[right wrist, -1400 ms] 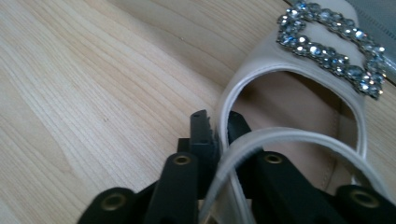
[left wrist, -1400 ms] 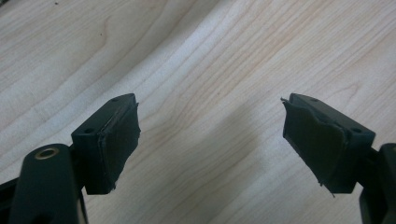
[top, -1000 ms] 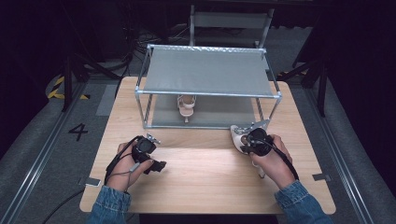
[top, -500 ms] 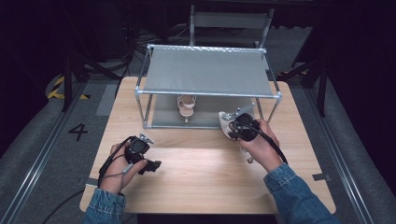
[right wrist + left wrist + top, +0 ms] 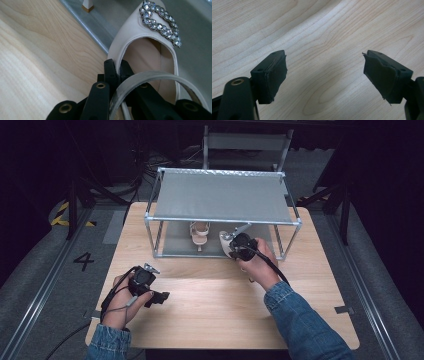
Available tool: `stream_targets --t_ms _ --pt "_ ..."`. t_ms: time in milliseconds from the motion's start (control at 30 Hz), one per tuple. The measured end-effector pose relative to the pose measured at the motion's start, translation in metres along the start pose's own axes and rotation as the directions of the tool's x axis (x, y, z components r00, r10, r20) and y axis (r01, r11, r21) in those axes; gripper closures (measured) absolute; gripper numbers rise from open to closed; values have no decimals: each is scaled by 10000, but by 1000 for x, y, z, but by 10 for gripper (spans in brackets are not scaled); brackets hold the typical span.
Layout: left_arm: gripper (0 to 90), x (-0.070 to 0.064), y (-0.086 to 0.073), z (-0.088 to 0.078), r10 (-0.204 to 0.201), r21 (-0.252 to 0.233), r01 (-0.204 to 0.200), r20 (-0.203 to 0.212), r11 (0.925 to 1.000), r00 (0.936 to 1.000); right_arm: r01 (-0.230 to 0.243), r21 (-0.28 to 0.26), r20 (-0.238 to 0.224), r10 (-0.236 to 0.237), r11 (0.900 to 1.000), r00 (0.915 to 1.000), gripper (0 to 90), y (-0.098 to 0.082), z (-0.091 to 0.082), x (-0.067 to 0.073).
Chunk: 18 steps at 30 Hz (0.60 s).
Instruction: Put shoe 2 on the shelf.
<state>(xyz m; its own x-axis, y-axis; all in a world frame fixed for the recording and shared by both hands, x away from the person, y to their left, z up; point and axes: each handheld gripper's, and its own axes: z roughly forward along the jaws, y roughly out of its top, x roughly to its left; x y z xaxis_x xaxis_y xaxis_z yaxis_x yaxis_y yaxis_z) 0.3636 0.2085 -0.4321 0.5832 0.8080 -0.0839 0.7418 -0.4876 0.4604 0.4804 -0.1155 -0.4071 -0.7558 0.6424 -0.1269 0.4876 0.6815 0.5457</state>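
You had the right gripper clamped on the cream shoe's side wall, carrying it toward the rack's lower shelf, where its mate stood. Your left gripper rested lower left, jaws apart, empty.

We see a pale wooden table with a grey metal-framed two-level shelf rack standing on its far half. On the rack's lower level, left of centre, a cream high-heeled sandal stands. Just right of it, at the rack's front edge, our right gripper holds a second cream shoe with a rhinestone buckle. Our left gripper lies well apart, over the near left of the table.
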Motion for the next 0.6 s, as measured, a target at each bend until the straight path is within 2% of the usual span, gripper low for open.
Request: stream_targets --t_ms 300,467,600 --pt "193 3 0 1 -48 28 48 69 10000 10000 206 -143 355 -201 9997 9992 870 11 21 1" --pt "193 3 0 2 -33 45 33 157 10000 9999 63 -29 466 -61 10000 9989 867 11 31 -1" --pt "192 4 0 3 76 67 -77 160 9999 9998 -9 -14 418 10 10000 9991 845 11 31 -3"
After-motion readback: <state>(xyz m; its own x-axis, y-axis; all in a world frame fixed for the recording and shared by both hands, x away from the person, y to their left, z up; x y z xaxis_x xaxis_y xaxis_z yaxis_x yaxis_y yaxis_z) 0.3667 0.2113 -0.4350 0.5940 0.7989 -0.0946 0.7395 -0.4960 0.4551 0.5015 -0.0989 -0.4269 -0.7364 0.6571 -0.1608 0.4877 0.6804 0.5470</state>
